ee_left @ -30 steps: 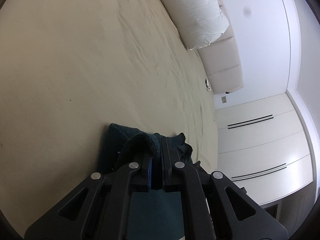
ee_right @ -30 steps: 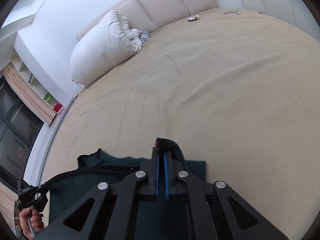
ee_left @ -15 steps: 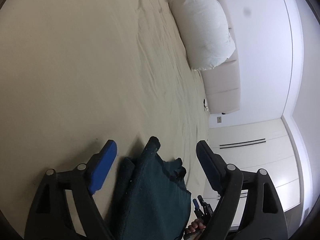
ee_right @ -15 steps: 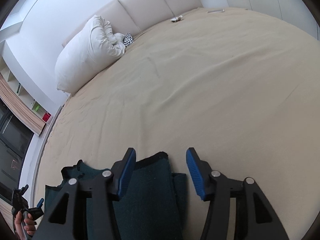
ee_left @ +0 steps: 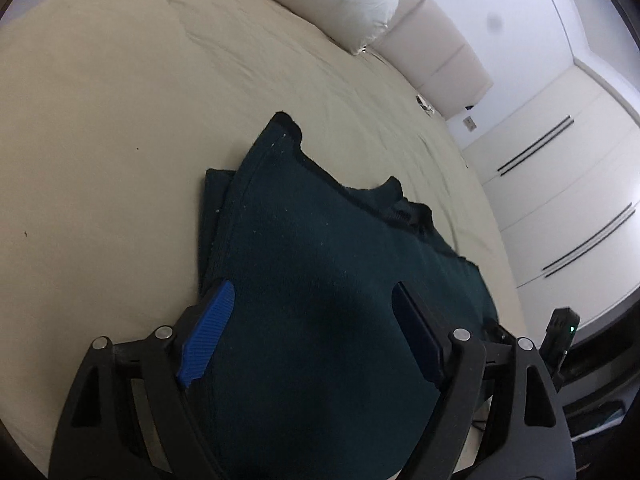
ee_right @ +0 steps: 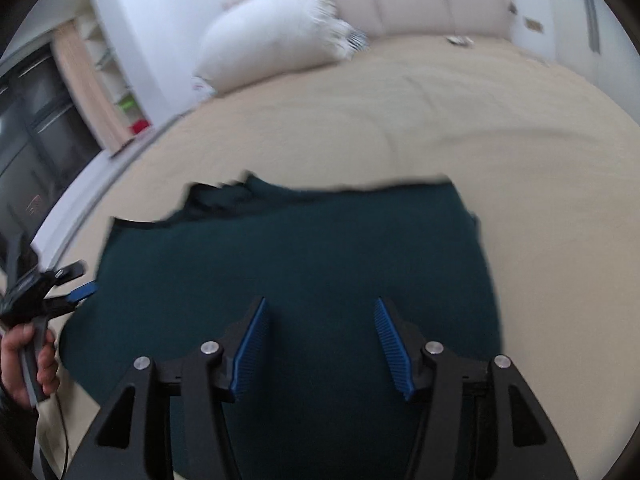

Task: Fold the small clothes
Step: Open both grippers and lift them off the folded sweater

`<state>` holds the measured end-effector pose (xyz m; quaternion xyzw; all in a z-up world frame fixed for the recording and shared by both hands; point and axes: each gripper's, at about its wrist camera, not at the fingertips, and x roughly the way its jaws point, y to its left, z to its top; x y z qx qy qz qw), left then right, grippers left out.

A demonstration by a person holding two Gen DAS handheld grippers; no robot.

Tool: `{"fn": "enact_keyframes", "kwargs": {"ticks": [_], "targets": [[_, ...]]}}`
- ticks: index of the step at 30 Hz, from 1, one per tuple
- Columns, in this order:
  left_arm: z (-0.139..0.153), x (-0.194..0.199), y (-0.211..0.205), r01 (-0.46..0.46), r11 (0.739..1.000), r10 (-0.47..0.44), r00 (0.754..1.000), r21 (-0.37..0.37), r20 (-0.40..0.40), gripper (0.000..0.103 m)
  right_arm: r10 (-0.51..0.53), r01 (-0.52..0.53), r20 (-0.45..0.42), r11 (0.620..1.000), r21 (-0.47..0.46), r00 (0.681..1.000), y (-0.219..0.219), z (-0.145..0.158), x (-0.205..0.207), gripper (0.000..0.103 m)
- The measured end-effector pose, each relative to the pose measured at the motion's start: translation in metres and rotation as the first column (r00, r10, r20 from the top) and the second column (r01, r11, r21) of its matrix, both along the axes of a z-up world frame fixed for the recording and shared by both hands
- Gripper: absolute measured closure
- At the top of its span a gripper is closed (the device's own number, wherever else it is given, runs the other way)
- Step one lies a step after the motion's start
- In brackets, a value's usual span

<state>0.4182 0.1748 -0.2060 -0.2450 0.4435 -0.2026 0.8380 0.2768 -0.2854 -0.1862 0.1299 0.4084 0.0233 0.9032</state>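
Grippers at rest above cloth: the left gripper (ee_left: 308,332) and the right gripper (ee_right: 318,340) both hang with jaws spread wide and nothing between them, over a dark green garment (ee_left: 320,280) lying folded on the beige bed (ee_left: 100,120), a lower layer peeking out along its left edge. The top layer's ragged far edge looks unevenly laid; a low pass by either set of blue pads (ee_right: 252,344) could, by this reading, snag the knit and drag the fold open. A white pillow (ee_right: 272,52) sits well apart by the headboard.
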Motion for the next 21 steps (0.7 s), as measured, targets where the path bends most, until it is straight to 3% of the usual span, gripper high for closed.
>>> {"fn": "enact_keyframes", "kwargs": {"ticks": [3, 7, 9, 12, 14, 16, 17, 18, 20, 21], "targets": [[-0.004, -0.022, 0.001, 0.024, 0.998, -0.026, 0.999, 0.066, 0.03, 0.028, -0.098, 0.097, 0.009, 0.99, 0.1, 0.995, -0.045, -0.008, -0.013, 0.071], [-0.002, -0.03, 0.025, -0.035, 0.995, 0.035, 0.999, 0.089, 0.004, 0.028, -0.29, 0.282, 0.04, 0.949, 0.14, 0.956, -0.085, 0.009, -0.049, 0.063], [0.003, -0.043, 0.033, -0.063, 0.995, 0.062, 0.998, 0.073, 0.005, 0.028, -0.329, 0.313, 0.061, 0.931, 0.19, 0.942, -0.092, 0.017, -0.067, 0.063], [0.014, -0.064, 0.024, -0.037, 0.996, 0.031, 0.997, 0.085, 0.07, 0.028, -0.264, 0.238, 0.096, 0.947, 0.217, 0.96, -0.072, 0.025, -0.084, 0.063], [0.017, -0.077, 0.006, 0.001, 0.987, -0.019, 0.994, 0.16, 0.109, 0.028, -0.149, 0.131, 0.092, 0.975, 0.178, 0.985, -0.04, 0.021, -0.083, 0.063], [0.005, -0.074, -0.012, 0.036, 0.972, -0.052, 0.996, 0.231, 0.066, 0.028, -0.077, 0.065, 0.077, 0.986, 0.153, 0.994, -0.021, 0.012, -0.079, 0.056], [-0.012, -0.069, -0.017, 0.066, 0.962, -0.068, 0.998, 0.265, -0.003, 0.028, -0.062, 0.055, 0.039, 0.986, 0.155, 0.997, -0.017, 0.002, -0.074, 0.052], [-0.016, -0.066, -0.021, 0.072, 0.96, -0.071, 0.997, 0.272, -0.012, 0.028, -0.061, 0.06, 0.004, 0.985, 0.161, 0.998, -0.016, -0.005, -0.069, 0.052], [-0.017, -0.07, -0.019, 0.076, 0.96, -0.084, 0.996, 0.27, 0.018, 0.028, -0.103, 0.108, -0.042, 0.98, 0.168, 0.994, -0.025, -0.018, -0.066, 0.067], [-0.016, -0.069, -0.019, 0.07, 0.959, -0.076, 0.997, 0.276, 0.012, 0.028, -0.122, 0.127, -0.043, 0.975, 0.18, 0.992, -0.031, -0.017, -0.069, 0.068]]}}
